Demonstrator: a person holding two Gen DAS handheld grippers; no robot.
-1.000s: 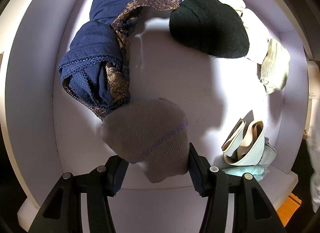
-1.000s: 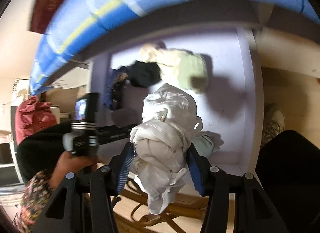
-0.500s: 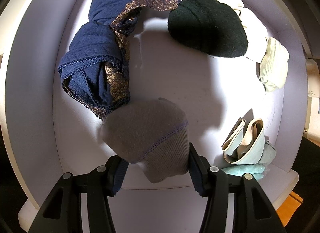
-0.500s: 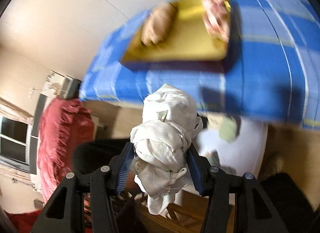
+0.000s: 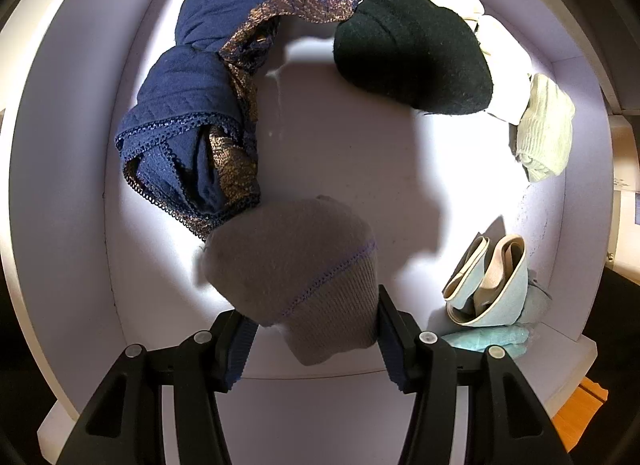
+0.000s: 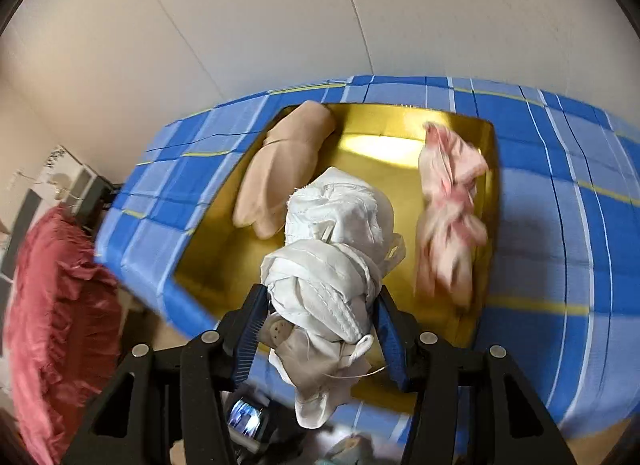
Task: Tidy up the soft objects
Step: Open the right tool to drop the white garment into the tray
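Observation:
My left gripper point(image 5: 312, 329) points down into a white drawer point(image 5: 68, 169) and is shut on a grey knit hat point(image 5: 296, 265). Lying in the drawer are a navy and gold lace garment point(image 5: 200, 113), a black knit hat point(image 5: 412, 57), cream and pale green items point(image 5: 540, 133) at the right wall, and a light blue folded piece point(image 5: 488, 293). My right gripper point(image 6: 320, 325) is shut on a bundled white cloth point(image 6: 332, 249). It hangs above a gold tray point(image 6: 372, 137) that holds a beige garment point(image 6: 280, 173) and a pink garment point(image 6: 448, 217).
The gold tray rests on a blue checked bedcover point(image 6: 560, 193) before a pale wall. A red ruffled fabric point(image 6: 52, 297) hangs at the left. Below the right gripper a small device with a lit screen point(image 6: 244, 417) shows.
My right gripper has risen from over the drawer to above the bed and gold tray, still carrying the white cloth. The left gripper and grey hat have stayed put.

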